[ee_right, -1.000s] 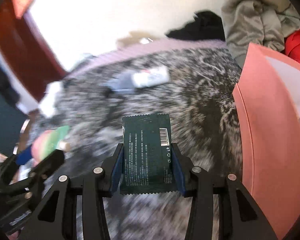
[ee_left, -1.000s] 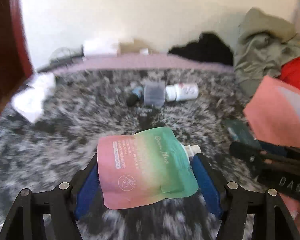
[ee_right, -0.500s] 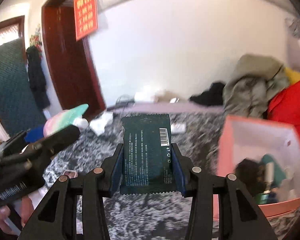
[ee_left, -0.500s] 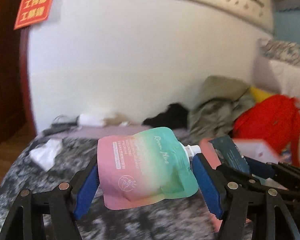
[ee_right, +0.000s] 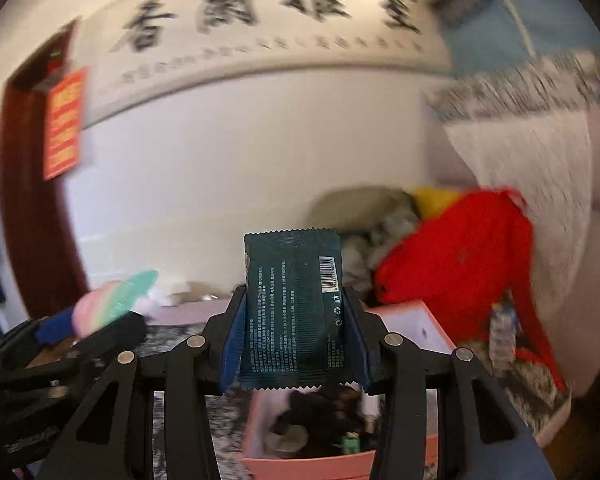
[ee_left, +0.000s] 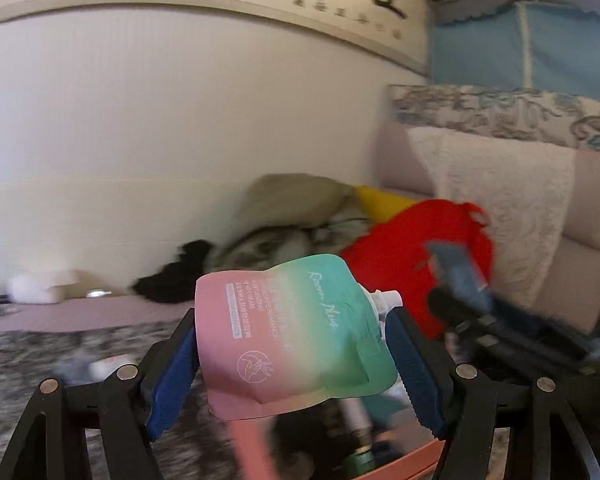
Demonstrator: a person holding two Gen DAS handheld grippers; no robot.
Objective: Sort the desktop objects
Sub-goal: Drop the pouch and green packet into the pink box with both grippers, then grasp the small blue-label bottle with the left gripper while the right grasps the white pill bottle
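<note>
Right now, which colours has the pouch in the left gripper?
Pink fading to green pouch; left wrist view.

Grey mottled blanket [ee_left: 16, 364] carries pink box [ee_right: 416, 316]; red garment [ee_right: 460, 264] behind.

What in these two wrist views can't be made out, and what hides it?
- Pink box contents: right wrist view, blurred and covered by the dark green sachet and right claw.
- Same box in the left wrist view: cut off by the bottom edge, behind the pink-green pouch.
- Right claw in the left wrist view: motion-blurred.
</note>
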